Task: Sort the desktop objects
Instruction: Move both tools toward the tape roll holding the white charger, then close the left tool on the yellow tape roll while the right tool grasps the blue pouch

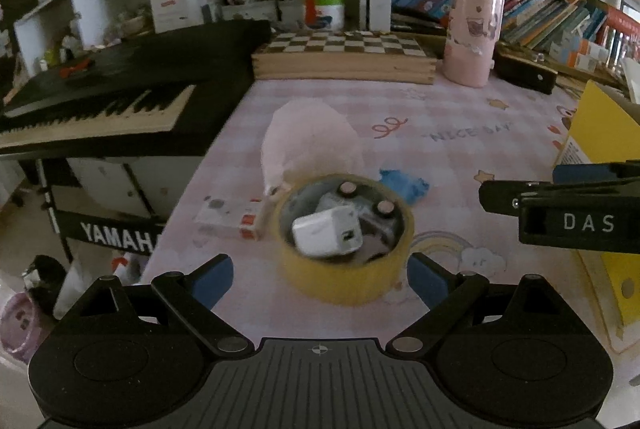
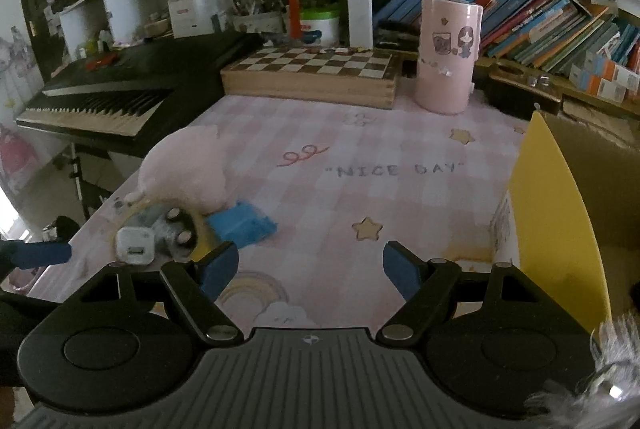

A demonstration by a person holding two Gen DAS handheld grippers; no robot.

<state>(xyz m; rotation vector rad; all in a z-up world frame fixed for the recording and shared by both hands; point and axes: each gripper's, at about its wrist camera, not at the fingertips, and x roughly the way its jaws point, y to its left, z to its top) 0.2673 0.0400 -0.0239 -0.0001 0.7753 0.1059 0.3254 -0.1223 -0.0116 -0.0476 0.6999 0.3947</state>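
Observation:
A yellow tape roll (image 1: 347, 269) stands on the pink desk mat, with a white charger (image 1: 328, 235) resting in its hole. My left gripper (image 1: 322, 279) is open, its blue pads either side of the roll. A pink plush toy (image 1: 310, 145) lies just behind the roll, a blue packet (image 1: 404, 185) to its right, and a small white-and-red box (image 1: 232, 219) to its left. My right gripper (image 2: 310, 269) is open and empty over the mat, right of the roll (image 2: 200, 243), charger (image 2: 135, 245), plush (image 2: 184, 167) and blue packet (image 2: 242, 225).
A yellow cardboard box (image 2: 560, 213) stands at the right. A chessboard box (image 2: 312, 77) and a pink cylinder container (image 2: 446, 57) stand at the back. A black keyboard (image 2: 120, 89) sits off the desk's left edge. Shelves of books line the back.

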